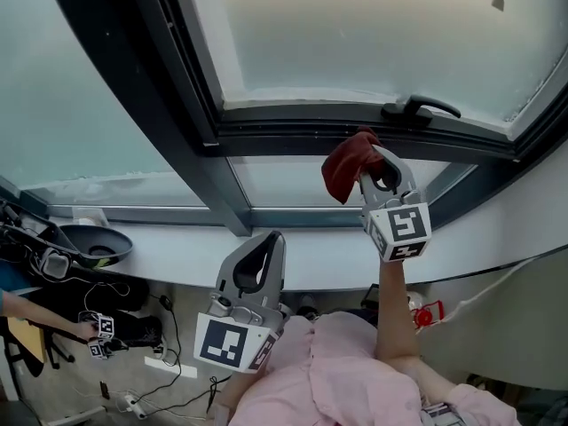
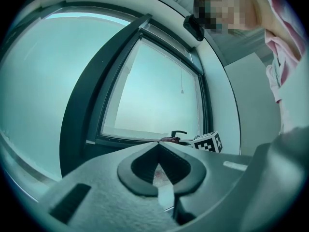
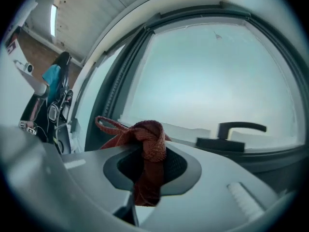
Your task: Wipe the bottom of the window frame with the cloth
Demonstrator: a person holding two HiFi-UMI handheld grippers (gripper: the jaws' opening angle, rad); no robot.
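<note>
a dark window frame (image 1: 355, 118) crossed the upper centre; just below it, centre right, the right gripper (image 1: 371, 165) was clenched on the red cloth (image 1: 344, 169), soft, light, likely best pinched at its bunched middle; the left gripper (image 1: 269, 242), lower centre, sat closed and empty.

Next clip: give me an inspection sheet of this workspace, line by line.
Surface: bottom rail of the window frame, dark; whether it is dirty cannot be told.
Job's things: red cloth, bunched, just below the rail; contact unclear.
Clutter: dark bowl on the sill, left.
Grippers: right claw shut on the cloth; left claw shut, empty, held lower.
Cables: wires on the floor, lower left.
Surroundings: window handle; another person's hand far left.
</note>
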